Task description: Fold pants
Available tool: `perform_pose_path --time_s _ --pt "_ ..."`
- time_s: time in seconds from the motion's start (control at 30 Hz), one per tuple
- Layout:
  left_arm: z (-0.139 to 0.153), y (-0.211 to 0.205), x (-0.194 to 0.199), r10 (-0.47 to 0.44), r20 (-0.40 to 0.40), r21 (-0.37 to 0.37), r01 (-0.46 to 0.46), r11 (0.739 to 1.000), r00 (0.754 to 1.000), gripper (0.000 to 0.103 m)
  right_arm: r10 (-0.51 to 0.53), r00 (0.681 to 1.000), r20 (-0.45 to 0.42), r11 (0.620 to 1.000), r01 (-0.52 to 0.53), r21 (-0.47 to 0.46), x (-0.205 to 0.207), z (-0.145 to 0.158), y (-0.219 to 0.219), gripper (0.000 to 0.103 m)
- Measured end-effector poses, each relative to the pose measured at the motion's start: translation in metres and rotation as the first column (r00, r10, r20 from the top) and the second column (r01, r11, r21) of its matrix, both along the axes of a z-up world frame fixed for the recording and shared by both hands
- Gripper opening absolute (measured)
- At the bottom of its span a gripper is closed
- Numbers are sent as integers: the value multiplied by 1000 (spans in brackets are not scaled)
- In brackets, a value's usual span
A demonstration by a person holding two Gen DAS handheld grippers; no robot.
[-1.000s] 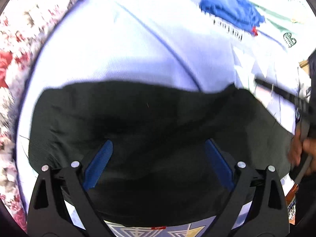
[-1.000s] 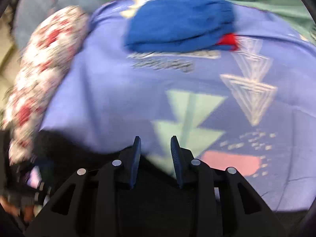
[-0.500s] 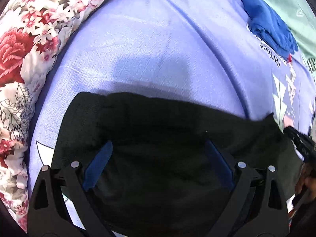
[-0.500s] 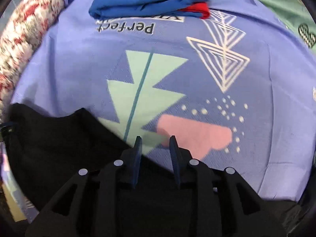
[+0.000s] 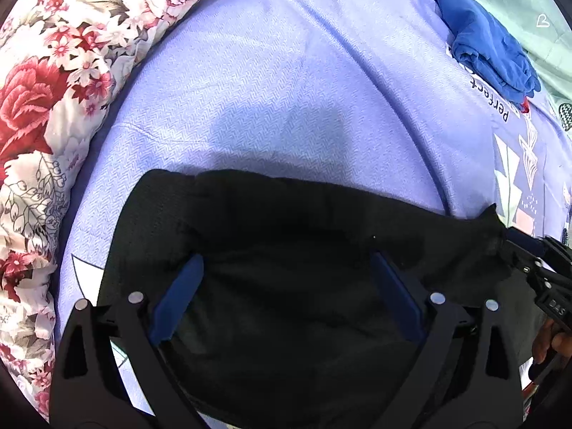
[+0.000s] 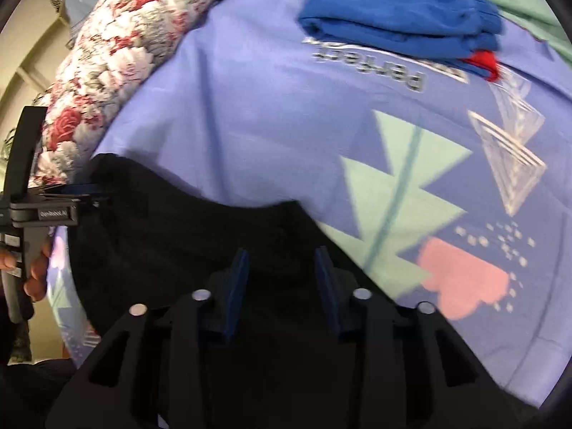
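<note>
The black pants point(image 5: 286, 236) lie folded on the purple patterned bedsheet point(image 5: 286, 82). My left gripper point(image 5: 286, 268) is wide open, its blue pads spread over the black cloth. In the right wrist view the pants point(image 6: 171, 221) fill the lower left. My right gripper point(image 6: 280, 261) is partly open over the pants' right edge, with cloth between the pads; a grip cannot be told. The right gripper's tip point(image 5: 514, 243) shows at the pants' right corner in the left wrist view. The left gripper point(image 6: 64, 193) shows at the pants' far left corner in the right wrist view.
A folded blue garment point(image 6: 400, 25) with a red bit lies at the far end of the sheet, also in the left wrist view point(image 5: 489, 50). A floral quilt point(image 5: 53, 89) runs along the left side. Green bedding point(image 6: 536, 3) is beyond.
Both views have shifted. The right gripper's pads have spread a little and it has swung left over the pants. The left gripper stays wide open above the cloth.
</note>
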State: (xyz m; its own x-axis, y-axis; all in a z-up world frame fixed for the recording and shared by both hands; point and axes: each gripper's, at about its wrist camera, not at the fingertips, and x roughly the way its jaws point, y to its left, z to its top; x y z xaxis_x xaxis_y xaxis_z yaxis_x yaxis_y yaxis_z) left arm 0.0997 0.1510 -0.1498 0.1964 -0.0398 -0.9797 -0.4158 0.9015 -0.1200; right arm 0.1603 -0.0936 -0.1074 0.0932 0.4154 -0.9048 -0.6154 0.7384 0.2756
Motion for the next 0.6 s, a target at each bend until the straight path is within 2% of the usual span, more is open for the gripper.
perform_pose_path --time_s 0.17,0.2,0.23,0.27,0.33,0.47,0.53,0.6 --pt "20 18 -31 7 15 -24 -6 1000 1000 96 13 1000 -28 999 -14 -39 1 -21 23 28" --pt "19 16 -34 4 17 -25 -3 1000 1000 96 8 999 -37 1000 -9 -23 3 -22 24 24" --pt "19 16 -37 -1 15 -24 2 1000 1000 96 8 999 -40 1000 -9 -25 4 -24 26 10" --pt "19 18 -39 -3 11 -21 3 1000 1000 96 8 999 -38 999 -9 -36 6 -25 29 5" --pt "16 20 -42 -2 -1 -15 2 1000 1000 96 24 999 -34 999 -25 -36 7 -23 33 2" --pt "21 23 -45 15 24 -16 -15 1000 1000 96 -26 999 32 999 24 38 16 -1 23 2" --pt "18 22 -45 5 5 2 -5 1000 1000 96 16 992 123 998 -8 -62 12 -12 31 1" --pt "12 18 -40 -12 -25 53 13 999 1000 96 56 972 230 986 -17 -168 5 -27 36 0"
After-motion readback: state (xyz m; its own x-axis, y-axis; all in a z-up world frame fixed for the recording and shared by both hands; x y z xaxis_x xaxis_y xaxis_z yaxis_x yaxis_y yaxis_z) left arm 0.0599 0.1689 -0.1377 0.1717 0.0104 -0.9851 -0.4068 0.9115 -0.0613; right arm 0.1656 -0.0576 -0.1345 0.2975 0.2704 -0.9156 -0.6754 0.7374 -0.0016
